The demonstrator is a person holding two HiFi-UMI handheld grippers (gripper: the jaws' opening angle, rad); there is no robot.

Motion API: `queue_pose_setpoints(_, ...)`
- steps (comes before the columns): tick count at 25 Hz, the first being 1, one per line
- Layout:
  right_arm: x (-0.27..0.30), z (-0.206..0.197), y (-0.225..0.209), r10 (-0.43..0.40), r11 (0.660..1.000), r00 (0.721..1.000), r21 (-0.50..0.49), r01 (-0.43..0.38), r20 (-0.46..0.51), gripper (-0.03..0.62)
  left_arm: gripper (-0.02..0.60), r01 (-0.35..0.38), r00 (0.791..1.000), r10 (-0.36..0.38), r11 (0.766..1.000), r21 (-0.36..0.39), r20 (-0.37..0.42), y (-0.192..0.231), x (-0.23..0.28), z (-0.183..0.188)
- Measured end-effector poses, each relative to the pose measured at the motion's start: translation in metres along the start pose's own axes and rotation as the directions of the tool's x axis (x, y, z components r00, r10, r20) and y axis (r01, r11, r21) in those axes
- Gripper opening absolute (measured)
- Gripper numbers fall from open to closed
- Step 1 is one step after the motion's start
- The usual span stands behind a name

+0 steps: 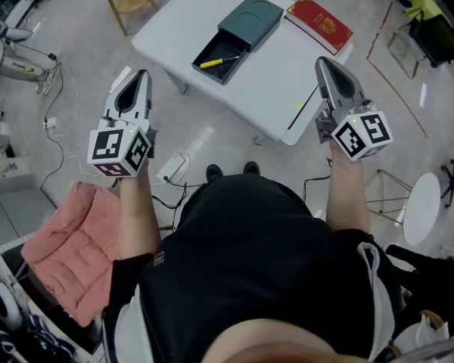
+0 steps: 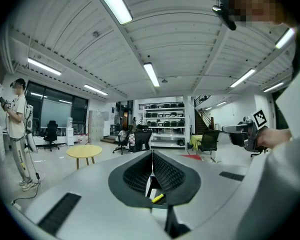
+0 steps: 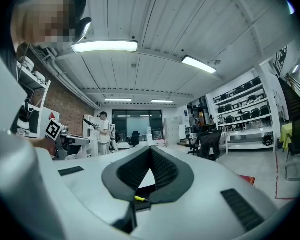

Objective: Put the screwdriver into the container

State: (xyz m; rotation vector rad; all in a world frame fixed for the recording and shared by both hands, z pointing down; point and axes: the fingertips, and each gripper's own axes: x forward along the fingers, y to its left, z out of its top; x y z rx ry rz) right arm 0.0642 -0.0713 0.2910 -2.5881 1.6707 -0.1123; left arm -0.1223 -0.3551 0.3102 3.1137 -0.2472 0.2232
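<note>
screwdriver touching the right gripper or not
Apart. The head view shows the screwdriver lying in the container, with bare table between it and the right gripper.

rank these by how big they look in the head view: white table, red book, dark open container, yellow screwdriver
1. white table
2. dark open container
3. red book, somewhat smaller
4. yellow screwdriver, lying inside the container, by far the smallest

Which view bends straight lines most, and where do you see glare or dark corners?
Head view: even light, sharp, the table edges nearly straight. Left gripper view: strong fisheye curving the ceiling, dark corners, strip light blown out. Right gripper view: the same curving and dark corners, glare from the ceiling lamp.
</note>
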Motion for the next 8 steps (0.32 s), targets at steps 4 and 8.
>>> queue_pose_setpoints(4, 0.003, -0.002, 0.008, 0.006, 1.0, 1.0, -0.007, -0.006, -0.004, 0.029, 0.017, -0.001, 1.0, 0.001, 1.0, -0.005, 0.003, 0.005, -0.004, -0.001)
queue_pose_setpoints(8, 0.006, -0.001, 0.018, 0.015, 1.0, 1.0, -0.009, -0.015, -0.012, 0.029, 0.017, 0.001, 1.0, -0.001, 1.0, -0.003, 0.004, 0.01, -0.007, 0.0)
